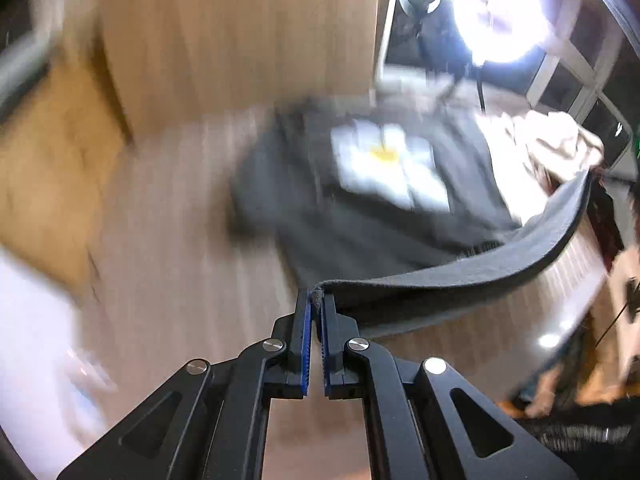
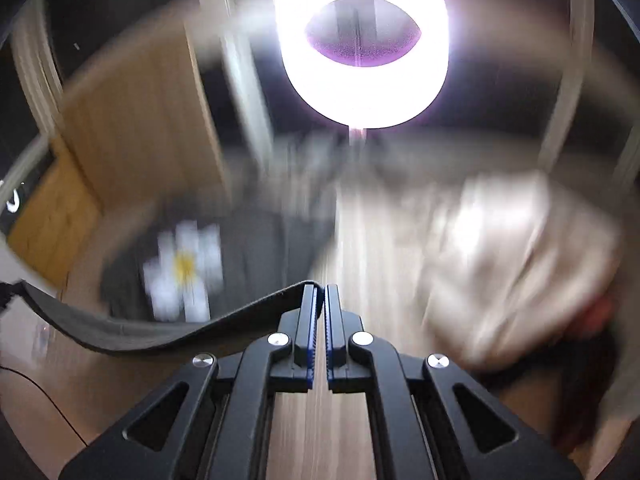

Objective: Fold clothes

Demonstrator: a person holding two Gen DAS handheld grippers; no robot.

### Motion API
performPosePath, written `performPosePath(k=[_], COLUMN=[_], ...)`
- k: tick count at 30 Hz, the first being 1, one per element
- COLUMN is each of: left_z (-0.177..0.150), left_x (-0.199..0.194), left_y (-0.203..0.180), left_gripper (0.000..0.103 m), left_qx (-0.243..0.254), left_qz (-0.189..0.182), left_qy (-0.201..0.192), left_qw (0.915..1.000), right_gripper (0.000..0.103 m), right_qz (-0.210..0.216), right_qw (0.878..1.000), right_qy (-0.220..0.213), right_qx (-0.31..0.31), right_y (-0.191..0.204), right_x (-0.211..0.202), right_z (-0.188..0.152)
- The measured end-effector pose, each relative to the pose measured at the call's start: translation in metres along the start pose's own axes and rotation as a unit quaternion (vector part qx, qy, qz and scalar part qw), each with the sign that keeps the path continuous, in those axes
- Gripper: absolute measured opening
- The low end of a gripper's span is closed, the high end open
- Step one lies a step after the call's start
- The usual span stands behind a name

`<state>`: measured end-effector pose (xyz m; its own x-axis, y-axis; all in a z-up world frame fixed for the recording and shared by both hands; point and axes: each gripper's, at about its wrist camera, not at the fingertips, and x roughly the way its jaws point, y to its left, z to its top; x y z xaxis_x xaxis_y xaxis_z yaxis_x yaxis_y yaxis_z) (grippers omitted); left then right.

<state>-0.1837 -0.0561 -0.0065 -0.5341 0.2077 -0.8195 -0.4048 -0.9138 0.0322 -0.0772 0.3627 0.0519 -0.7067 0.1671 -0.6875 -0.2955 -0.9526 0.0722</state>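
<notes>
A dark grey garment (image 1: pixel 360 216) with a white and yellow daisy print (image 1: pixel 390 164) lies partly on a light wooden table (image 1: pixel 180 220), blurred by motion. My left gripper (image 1: pixel 317 300) is shut on one end of its hem (image 1: pixel 460 284), which stretches away to the right in a taut band. My right gripper (image 2: pixel 321 294) is shut on the other end of that hem (image 2: pixel 160 332), which runs off to the left. The daisy print (image 2: pixel 184 270) shows below the lifted edge in the right wrist view.
A heap of beige clothing (image 2: pixel 512 264) lies on the table to the right, with a red and dark item (image 2: pixel 592 320) beside it. A bright ring lamp (image 2: pixel 362 46) stands beyond the table. Wooden cabinets (image 1: pixel 240 40) rise behind.
</notes>
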Motion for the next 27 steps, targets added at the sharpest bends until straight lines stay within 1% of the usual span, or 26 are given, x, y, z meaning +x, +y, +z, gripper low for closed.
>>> performPosePath(k=[1, 2, 3, 4, 5, 7, 8, 9, 11, 13, 15, 17, 18, 20, 21, 23, 25, 26, 27], left_z=[0.028, 0.055, 0.075, 0.091, 0.099, 0.096, 0.091, 0.082, 0.063, 0.034, 0.000, -0.036, -0.057, -0.102, -0.126, -0.178, -0.217, -0.233, -0.246], left_x=[-0.030, -0.065, -0.106, -0.152, -0.184, -0.240, -0.256, -0.268, -0.272, -0.255, -0.225, -0.187, -0.162, -0.110, -0.085, -0.030, 0.010, 0.024, 0.036], left_y=[0.001, 0.003, 0.004, 0.004, 0.003, -0.003, -0.006, -0.010, -0.016, -0.020, -0.024, -0.029, -0.032, -0.038, -0.040, -0.042, -0.046, -0.048, -0.050], left_gripper=[0.003, 0.003, 0.003, 0.003, 0.003, 0.004, 0.004, 0.004, 0.004, 0.004, 0.004, 0.004, 0.004, 0.004, 0.004, 0.004, 0.004, 0.004, 0.004], left_qx=[0.003, 0.004, 0.008, 0.013, 0.019, 0.038, 0.045, 0.051, 0.058, 0.060, 0.063, 0.063, 0.061, 0.054, 0.046, 0.019, 0.001, -0.003, -0.007], left_qz=[0.012, 0.024, 0.035, 0.045, 0.054, 0.065, 0.065, 0.065, 0.063, 0.055, 0.044, 0.029, 0.022, 0.011, -0.001, -0.036, -0.054, -0.058, -0.066], left_qy=[-0.037, -0.079, -0.120, -0.161, -0.189, -0.232, -0.243, -0.247, -0.242, -0.218, -0.185, -0.148, -0.124, -0.073, -0.046, 0.016, 0.066, 0.085, 0.099], left_qw=[0.9992, 0.9966, 0.9922, 0.9858, 0.9803, 0.9698, 0.9669, 0.9654, 0.9664, 0.9727, 0.9798, 0.9865, 0.9902, 0.9958, 0.9979, 0.9990, 0.9964, 0.9947, 0.9929], right_gripper=[0.003, 0.003, 0.003, 0.003, 0.003, 0.003, 0.003, 0.003, 0.003, 0.003, 0.003, 0.003, 0.003, 0.003, 0.003, 0.003, 0.003, 0.003, 0.003], right_qz=[-0.004, -0.010, -0.023, -0.040, -0.055, -0.076, -0.078, -0.079, -0.080, -0.072, -0.064, -0.048, -0.039, -0.028, -0.024, -0.016, -0.018, -0.026, -0.031], right_qw=[0.999, 0.996, 0.992, 0.986, 0.980, 0.973, 0.972, 0.971, 0.972, 0.977, 0.982, 0.989, 0.992, 0.993, 0.992, 0.987, 0.981, 0.979, 0.979], right_qy=[-0.041, -0.082, -0.118, -0.154, -0.178, -0.201, -0.203, -0.202, -0.186, -0.157, -0.113, -0.052, -0.018, 0.055, 0.085, 0.144, 0.185, 0.192, 0.192], right_qx=[-0.010, -0.022, -0.036, -0.053, -0.067, -0.090, -0.095, -0.102, -0.118, -0.128, -0.134, -0.127, -0.121, -0.104, -0.092, -0.067, -0.054, -0.059, -0.065], right_y=[0.008, 0.016, 0.022, 0.028, 0.032, 0.035, 0.034, 0.033, 0.031, 0.027, 0.021, 0.013, 0.009, 0.000, -0.005, -0.015, -0.023, -0.022, -0.020], right_x=[-0.034, -0.071, -0.105, -0.140, -0.166, -0.197, -0.205, -0.210, -0.205, -0.187, -0.156, -0.114, -0.090, -0.043, -0.025, 0.011, 0.032, 0.037, 0.038], right_z=[0.031, 0.053, 0.065, 0.074, 0.078, 0.074, 0.068, 0.058, 0.030, -0.004, -0.051, -0.111, -0.143, -0.213, -0.241, -0.297, -0.340, -0.350, -0.354])
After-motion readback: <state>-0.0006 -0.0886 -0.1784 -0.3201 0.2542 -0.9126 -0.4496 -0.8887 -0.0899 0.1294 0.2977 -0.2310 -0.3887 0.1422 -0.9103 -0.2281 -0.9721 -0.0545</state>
